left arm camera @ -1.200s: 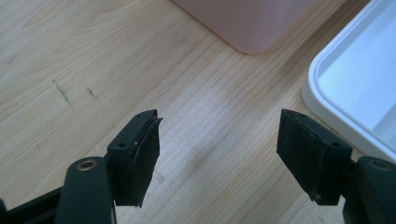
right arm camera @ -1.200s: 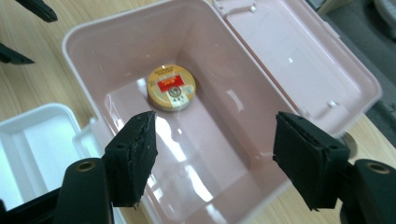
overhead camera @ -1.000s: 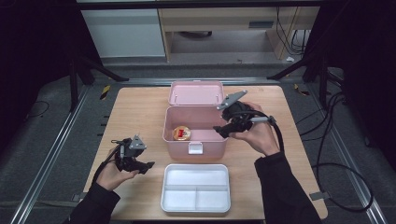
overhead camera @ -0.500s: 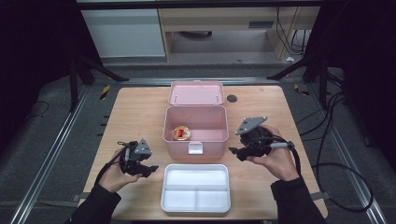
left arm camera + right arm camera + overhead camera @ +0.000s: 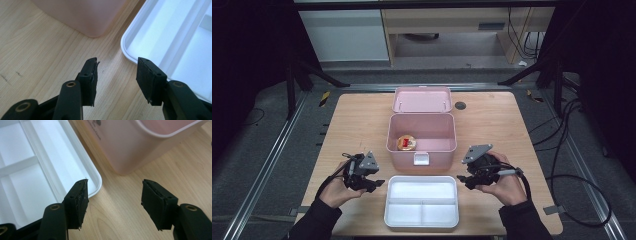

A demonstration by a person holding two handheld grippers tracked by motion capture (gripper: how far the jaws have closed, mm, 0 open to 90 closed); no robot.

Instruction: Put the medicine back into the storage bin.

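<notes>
One pink box [image 5: 422,140], one white tray [image 5: 422,201] on my bench [image 5: 512,125]: my left gripper [image 5: 371,184] and right gripper [image 5: 464,179], both empty and just narrowing, flank the tray's near-box corners over bare wood.

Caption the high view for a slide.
Open grippers, left and right, flank a white tray before an open pink box.

High view: from above the near edge of the table [image 5: 362,120], facing forward and down, far off. Left gripper view: close over the wood, along its jaws, box [image 5: 82,15] ahead, tray [image 5: 175,42] to their right. Right gripper view: equally close, tray [image 5: 37,157] to their left, box [image 5: 135,142] ahead. All share box and tray.
</notes>
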